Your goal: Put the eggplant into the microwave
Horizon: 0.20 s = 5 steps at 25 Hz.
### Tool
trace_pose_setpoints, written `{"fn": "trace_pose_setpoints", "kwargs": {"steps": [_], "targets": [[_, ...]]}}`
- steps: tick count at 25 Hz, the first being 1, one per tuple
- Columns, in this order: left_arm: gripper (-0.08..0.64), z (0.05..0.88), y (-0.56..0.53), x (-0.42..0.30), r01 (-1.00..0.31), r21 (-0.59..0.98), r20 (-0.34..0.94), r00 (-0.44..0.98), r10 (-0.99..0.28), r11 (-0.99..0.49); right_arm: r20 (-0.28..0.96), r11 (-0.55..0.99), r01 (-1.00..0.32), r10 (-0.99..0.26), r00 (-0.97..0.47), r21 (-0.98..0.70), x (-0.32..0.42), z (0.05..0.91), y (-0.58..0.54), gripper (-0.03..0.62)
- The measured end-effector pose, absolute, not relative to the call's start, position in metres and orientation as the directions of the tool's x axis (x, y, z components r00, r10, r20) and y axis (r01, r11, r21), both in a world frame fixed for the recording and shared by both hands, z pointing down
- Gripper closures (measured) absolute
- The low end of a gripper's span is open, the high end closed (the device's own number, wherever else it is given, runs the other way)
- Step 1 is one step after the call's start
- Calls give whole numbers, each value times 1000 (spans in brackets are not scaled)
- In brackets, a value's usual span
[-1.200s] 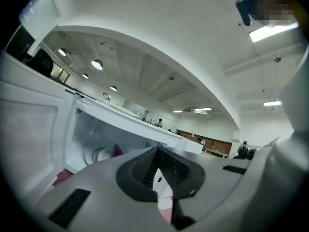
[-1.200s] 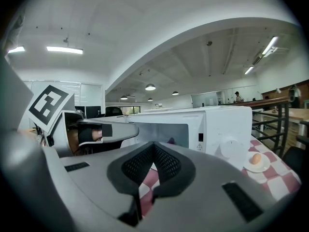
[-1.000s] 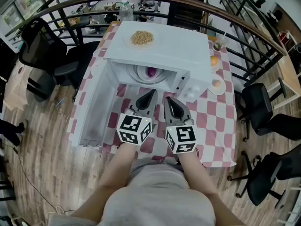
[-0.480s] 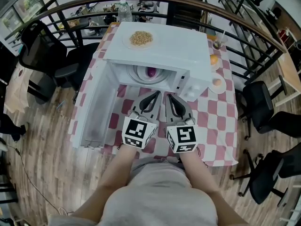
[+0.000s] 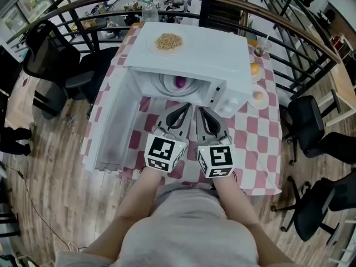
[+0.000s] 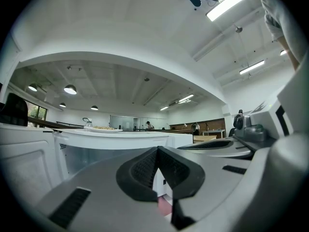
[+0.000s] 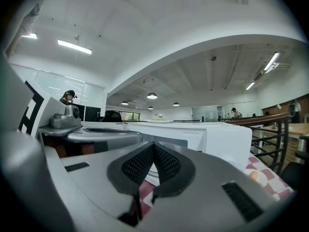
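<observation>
The purple eggplant (image 5: 179, 83) lies on the turntable inside the white microwave (image 5: 189, 60), whose door (image 5: 114, 124) hangs open to the left. Both grippers hover side by side over the checked table, just in front of the oven's mouth, and point at it. My left gripper (image 5: 184, 110) is shut with nothing in it, its black pads (image 6: 145, 166) meeting at the tip. My right gripper (image 5: 201, 112) is also shut and empty. In the left gripper view the microwave (image 6: 101, 144) fills the left. In the right gripper view the microwave (image 7: 212, 134) stands ahead.
A plate of grains (image 5: 168, 41) sits on top of the microwave. Small plates with an orange thing (image 5: 254, 69) and an egg (image 5: 257, 96) stand to its right. A bottle (image 5: 147, 10) stands behind. A curved railing (image 5: 289, 26) and black chairs (image 5: 311, 132) surround the red-and-white table (image 5: 256, 143).
My left gripper has rolled a little and edged right, closer to the right gripper. The right gripper and the eggplant have stayed where they were.
</observation>
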<state>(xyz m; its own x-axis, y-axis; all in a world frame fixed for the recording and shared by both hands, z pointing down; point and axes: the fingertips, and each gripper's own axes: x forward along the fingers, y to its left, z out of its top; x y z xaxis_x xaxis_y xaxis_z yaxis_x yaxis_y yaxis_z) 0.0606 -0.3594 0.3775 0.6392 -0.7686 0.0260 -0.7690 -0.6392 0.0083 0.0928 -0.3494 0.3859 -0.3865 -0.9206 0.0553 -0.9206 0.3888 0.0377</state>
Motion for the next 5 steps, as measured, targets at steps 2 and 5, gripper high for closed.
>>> {"fn": "trace_pose_setpoints", "kwargs": {"steps": [2,5], "targets": [[557,377,-359,62,-768,9,24,640,-768,-640,54,391,-919,-920,-389,39,93,386,-350,569],[557,378,-360,65,-767,11,23,642,-767,-642,51,395,-918,-918,-393,43,93,386,-350,569]]}}
